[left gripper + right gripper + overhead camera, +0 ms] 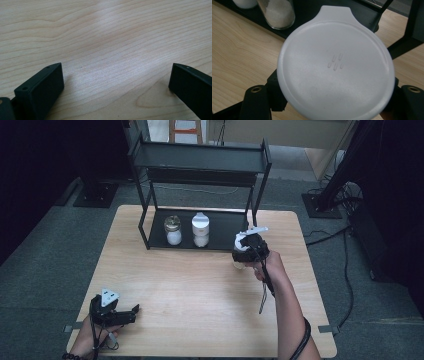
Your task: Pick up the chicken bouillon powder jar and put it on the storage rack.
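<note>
A jar with a round white lid [335,67] sits between the jaws of my right gripper [245,251], which is shut on it just in front of the right end of the black rack's lower shelf [227,240]. In the right gripper view the black fingers [255,102] flank the lid on both sides. On that shelf stand a gold-lidded jar [173,230] and a white-lidded jar [200,230], both holding white powder. My left gripper [134,310] rests at the table's near left, open, with bare wood between its jaws [116,75].
The black two-tier rack [200,160] stands at the back of the wooden table [200,295]. A rack leg [404,42] is close beyond the held jar. Cables and stand bases lie on the grey floor around the table.
</note>
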A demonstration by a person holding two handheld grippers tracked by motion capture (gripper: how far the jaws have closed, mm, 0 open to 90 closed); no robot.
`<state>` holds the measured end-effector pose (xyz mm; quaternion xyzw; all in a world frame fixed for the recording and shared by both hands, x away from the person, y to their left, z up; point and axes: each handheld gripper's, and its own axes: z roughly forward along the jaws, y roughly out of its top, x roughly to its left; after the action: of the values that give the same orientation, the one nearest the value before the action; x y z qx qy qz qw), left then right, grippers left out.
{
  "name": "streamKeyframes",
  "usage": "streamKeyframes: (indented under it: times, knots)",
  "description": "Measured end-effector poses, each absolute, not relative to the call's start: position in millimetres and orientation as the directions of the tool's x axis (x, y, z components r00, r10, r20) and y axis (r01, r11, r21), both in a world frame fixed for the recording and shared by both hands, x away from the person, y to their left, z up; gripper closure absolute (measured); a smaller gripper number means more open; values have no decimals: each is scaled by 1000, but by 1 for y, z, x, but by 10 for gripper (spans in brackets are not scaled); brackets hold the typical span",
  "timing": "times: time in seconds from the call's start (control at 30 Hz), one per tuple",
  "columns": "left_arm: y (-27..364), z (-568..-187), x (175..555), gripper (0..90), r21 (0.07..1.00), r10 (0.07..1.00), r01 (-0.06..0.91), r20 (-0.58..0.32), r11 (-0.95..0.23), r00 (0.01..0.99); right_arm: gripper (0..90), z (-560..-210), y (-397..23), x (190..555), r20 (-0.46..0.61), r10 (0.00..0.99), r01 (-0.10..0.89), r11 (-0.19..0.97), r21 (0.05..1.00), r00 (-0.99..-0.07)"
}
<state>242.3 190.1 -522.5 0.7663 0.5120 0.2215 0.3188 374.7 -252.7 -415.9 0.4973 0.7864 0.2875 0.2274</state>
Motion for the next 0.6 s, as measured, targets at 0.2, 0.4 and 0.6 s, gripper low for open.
streamKeyframes:
  times: [0.2, 0.4, 0.6]
  knots:
    - [190, -523, 242, 0, 715, 926, 644, 13, -272, 377, 300, -414, -242, 382, -71, 909, 650, 347, 676, -411]
    - [190, -522, 242, 0, 714, 926, 644, 14, -274, 378, 300, -412, -233, 391, -71, 907, 649, 349, 675, -414]
    - [190, -522, 242, 0, 715, 925, 644, 13, -274, 379, 300, -412, -225, 399, -68, 906, 650, 351, 674, -419]
